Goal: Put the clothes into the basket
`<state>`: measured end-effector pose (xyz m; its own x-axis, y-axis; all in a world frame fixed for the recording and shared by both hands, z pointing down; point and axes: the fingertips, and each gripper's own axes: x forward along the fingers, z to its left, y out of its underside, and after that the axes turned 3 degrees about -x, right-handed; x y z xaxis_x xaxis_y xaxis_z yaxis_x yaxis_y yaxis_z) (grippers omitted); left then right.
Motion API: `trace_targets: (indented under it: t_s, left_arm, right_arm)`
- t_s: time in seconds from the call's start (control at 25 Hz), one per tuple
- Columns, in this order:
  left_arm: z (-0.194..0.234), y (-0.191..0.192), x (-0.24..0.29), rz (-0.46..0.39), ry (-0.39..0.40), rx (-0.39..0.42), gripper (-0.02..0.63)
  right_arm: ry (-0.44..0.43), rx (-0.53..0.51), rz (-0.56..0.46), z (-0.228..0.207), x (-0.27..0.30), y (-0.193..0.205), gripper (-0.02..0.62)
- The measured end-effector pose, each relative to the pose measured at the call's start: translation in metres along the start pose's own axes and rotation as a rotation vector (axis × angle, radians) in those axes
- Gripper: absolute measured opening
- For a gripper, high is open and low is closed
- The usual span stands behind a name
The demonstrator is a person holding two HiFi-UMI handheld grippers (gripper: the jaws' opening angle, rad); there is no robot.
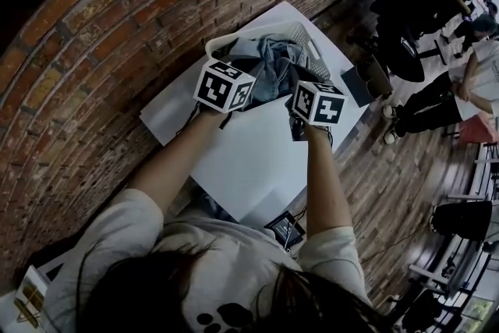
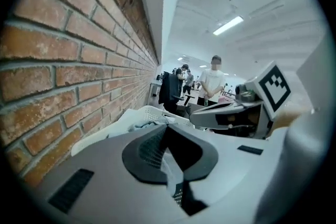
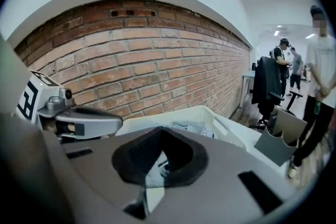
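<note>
Crumpled pale-blue denim clothes (image 1: pixel 271 65)

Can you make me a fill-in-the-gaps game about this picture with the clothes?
1. The blue clothes lie in a white ____.
2. That stands on a white ____.
3. The wall next to it is built of ____.

Missing words: basket, table, bricks.

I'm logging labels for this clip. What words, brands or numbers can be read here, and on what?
No readable text anywhere.
Cubes: black-and-white square marker patterns, no words or numbers.
Shirt: a paw-print graphic, no lettering.
</note>
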<state>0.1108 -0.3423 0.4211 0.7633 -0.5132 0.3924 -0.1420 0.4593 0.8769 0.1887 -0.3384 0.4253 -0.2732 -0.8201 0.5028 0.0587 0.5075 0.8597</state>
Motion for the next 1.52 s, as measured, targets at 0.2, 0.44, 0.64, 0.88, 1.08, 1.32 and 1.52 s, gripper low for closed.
trace_targets:
  t_s: [0.2, 0.44, 0.64, 0.88, 1.08, 1.32, 1.52]
  left_arm:
    - [-0.023, -0.01, -0.029, -0.07, -0.01, 0.084, 0.007]
    - [-0.083, -0.026, -0.094, -0.164, 0.072, 0.183, 0.006]
    - [-0.13, 0.015, -0.169, -0.179, 0.101, 0.176, 0.006]
    - [-0.153, 0.056, -0.197, -0.144, 0.133, 0.11, 0.006]
    - [-0.151, 0.041, -0.203, -0.183, 0.109, 0.162, 0.006]
    - [-0.15, 0.051, -0.21, -0.176, 0.127, 0.122, 0.007]
    - [-0.149, 0.053, -0.213, -0.179, 0.119, 0.124, 0.006]
  right_arm:
    - [-0.012, -0.035, -0.092, 0.031, -0.027, -0.008, 0.006]
    - [-0.014, -0.084, -0.248, 0.076, -0.11, -0.029, 0.006]
    - [-0.004, -0.041, -0.285, 0.133, -0.196, 0.01, 0.006]
    - [-0.064, 0.052, -0.291, 0.169, -0.217, 0.038, 0.006]
    - [-0.068, 0.02, -0.299, 0.176, -0.214, 0.034, 0.005]
    - [-0.039, 0.007, -0.29, 0.18, -0.224, 0.04, 0.005]
    - [-0.025, 0.006, -0.294, 0.171, -0.229, 0.04, 0.005]
